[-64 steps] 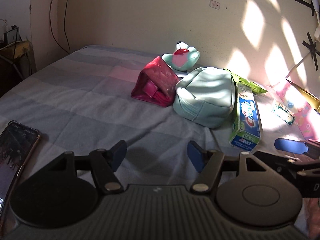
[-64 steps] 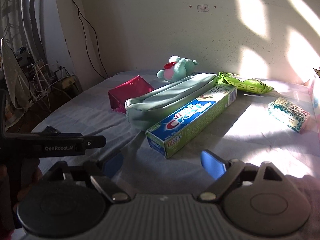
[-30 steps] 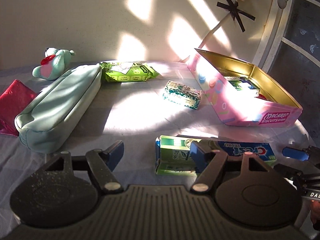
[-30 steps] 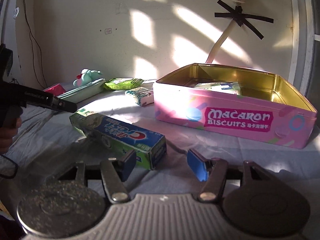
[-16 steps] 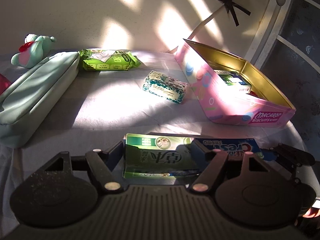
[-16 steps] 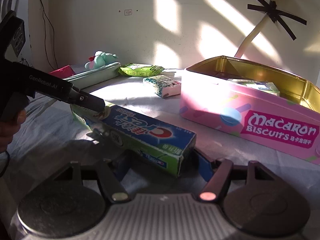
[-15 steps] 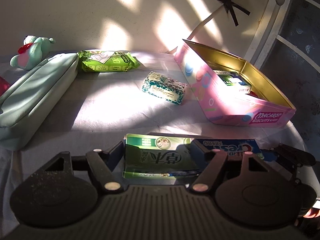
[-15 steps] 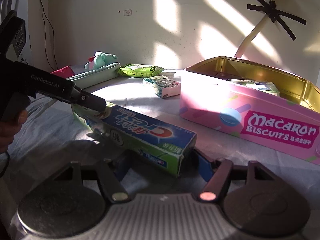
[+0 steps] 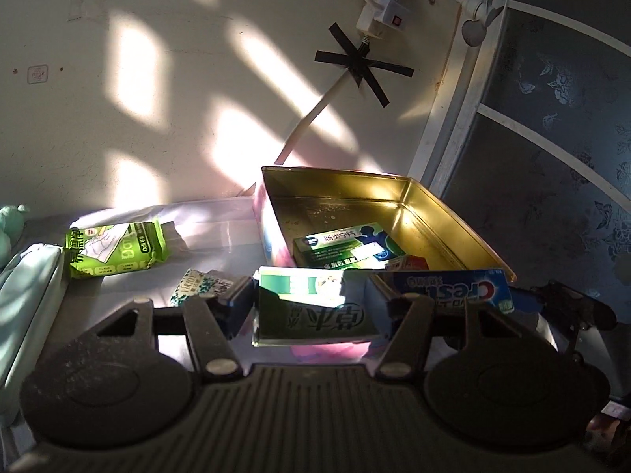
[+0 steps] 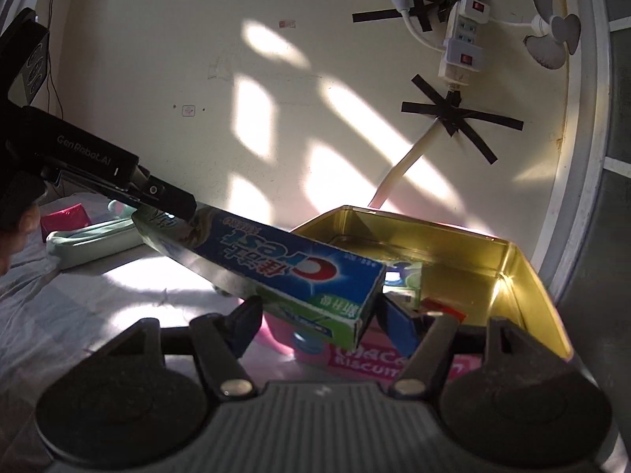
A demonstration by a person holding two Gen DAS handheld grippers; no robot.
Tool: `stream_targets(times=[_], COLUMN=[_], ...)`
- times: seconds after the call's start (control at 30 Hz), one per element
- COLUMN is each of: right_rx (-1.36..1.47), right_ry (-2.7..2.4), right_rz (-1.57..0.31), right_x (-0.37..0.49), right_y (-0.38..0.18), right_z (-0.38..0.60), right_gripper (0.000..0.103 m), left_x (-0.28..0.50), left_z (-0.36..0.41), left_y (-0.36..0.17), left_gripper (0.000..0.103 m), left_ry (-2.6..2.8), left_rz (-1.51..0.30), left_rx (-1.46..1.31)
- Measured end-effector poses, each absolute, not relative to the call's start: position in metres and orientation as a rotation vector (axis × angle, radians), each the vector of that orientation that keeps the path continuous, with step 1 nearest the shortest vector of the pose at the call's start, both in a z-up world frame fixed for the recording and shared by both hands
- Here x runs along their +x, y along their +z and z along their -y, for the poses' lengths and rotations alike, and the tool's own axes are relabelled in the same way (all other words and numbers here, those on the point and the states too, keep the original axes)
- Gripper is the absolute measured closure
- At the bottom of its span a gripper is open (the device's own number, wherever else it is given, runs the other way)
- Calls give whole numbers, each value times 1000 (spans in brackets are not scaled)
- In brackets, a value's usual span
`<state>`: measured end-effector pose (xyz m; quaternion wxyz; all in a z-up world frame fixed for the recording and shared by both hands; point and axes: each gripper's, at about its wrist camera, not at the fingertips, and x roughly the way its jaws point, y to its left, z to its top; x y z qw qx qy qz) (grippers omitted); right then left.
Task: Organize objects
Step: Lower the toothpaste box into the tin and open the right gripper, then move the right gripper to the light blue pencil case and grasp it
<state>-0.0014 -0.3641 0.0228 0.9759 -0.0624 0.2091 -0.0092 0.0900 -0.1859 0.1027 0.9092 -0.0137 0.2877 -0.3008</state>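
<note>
The toothpaste box [image 10: 276,272] was held aloft at both ends, clamped by the left gripper [image 9: 315,303] and the right gripper [image 10: 315,327], just before the biscuit tin [image 10: 524,276]. Uneven release could have snagged it on the rim.

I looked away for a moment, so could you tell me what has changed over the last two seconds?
Both grippers, left and right, closed on the toothpaste box and lifted it off the bed to the tin. The wipes and pouch stayed put.
</note>
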Motion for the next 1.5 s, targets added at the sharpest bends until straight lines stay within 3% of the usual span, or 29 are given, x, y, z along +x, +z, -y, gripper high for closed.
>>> stream_targets(times=[0.4, 0.67, 1.0, 1.23, 1.5], right_rx=[-114, -172, 114, 175, 196], right_ry=[-84, -252, -20, 165, 265], right_rz=[-669, -588, -304, -382, -505], right_x=[75, 106, 23, 21, 42], right_y=[8, -2, 42, 23, 5], right_z=[466, 472, 400, 320, 248], right_gripper=[35, 35, 36, 36, 36], left_x=[170, 161, 77, 62, 46], left_z=[291, 299, 198, 107, 29], left_y=[50, 63, 82, 48, 39], left_gripper=[40, 38, 32, 32, 32], left_ry=[-617, -536, -466, -254, -101], left_rz=[-801, -649, -531, -631, -618], left_rx=[80, 163, 163, 171, 121])
